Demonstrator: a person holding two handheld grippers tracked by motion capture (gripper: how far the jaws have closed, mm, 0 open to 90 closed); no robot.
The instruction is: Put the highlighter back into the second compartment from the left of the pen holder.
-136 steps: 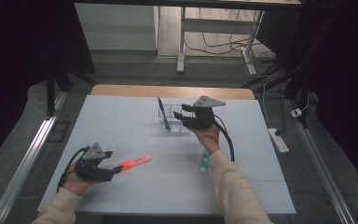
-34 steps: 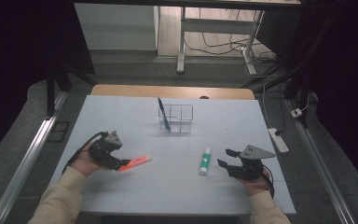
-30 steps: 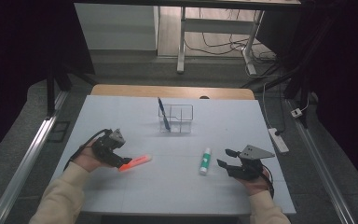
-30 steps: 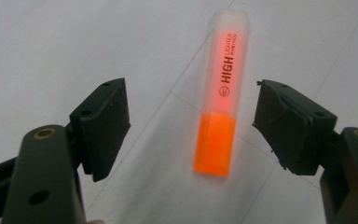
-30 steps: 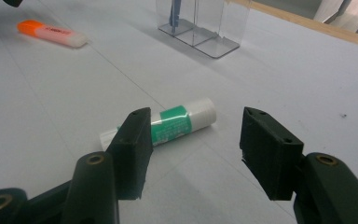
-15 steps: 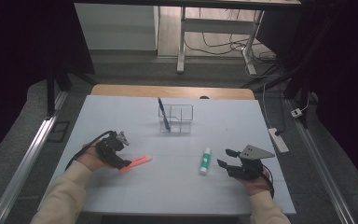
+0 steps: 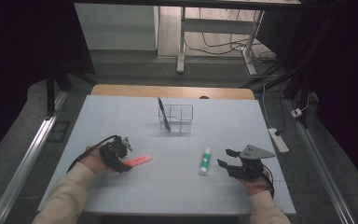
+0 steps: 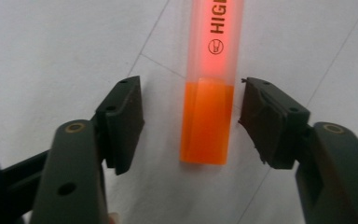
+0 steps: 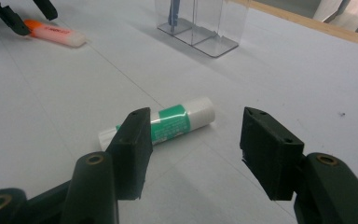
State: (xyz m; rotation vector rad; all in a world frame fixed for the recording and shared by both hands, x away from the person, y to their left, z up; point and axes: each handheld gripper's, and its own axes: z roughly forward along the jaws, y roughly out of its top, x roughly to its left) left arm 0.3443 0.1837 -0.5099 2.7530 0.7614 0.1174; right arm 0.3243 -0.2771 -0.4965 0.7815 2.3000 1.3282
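Observation:
An orange highlighter (image 7: 137, 161) (image 8: 209, 93) lies flat on the white table top (image 7: 121, 116) at the near left. My left gripper (image 7: 122, 164) (image 8: 192, 93) straddles its orange end. Its jaws have just been closing, but a gap still shows on each side, so the pads do not touch it. A green-and-white glue stick (image 7: 205, 161) (image 9: 177, 119) lies at the near right. My right gripper (image 7: 223, 157) (image 9: 198, 123) stands open just short of it, with nothing held. The right gripper view also takes in the highlighter (image 9: 56, 32) farther off.
A clear divided organizer (image 7: 177, 117) (image 9: 205, 23) stands at the table's middle back with a blue pen (image 7: 163, 114) leaning in its left compartment. A white power strip (image 7: 279, 140) lies on the floor off the right edge. A wooden strip (image 7: 172, 91) borders the far edge.
The right hand came back from the organizer to the near right and now rests still. The left gripper settled slightly lower over the highlighter's orange end.

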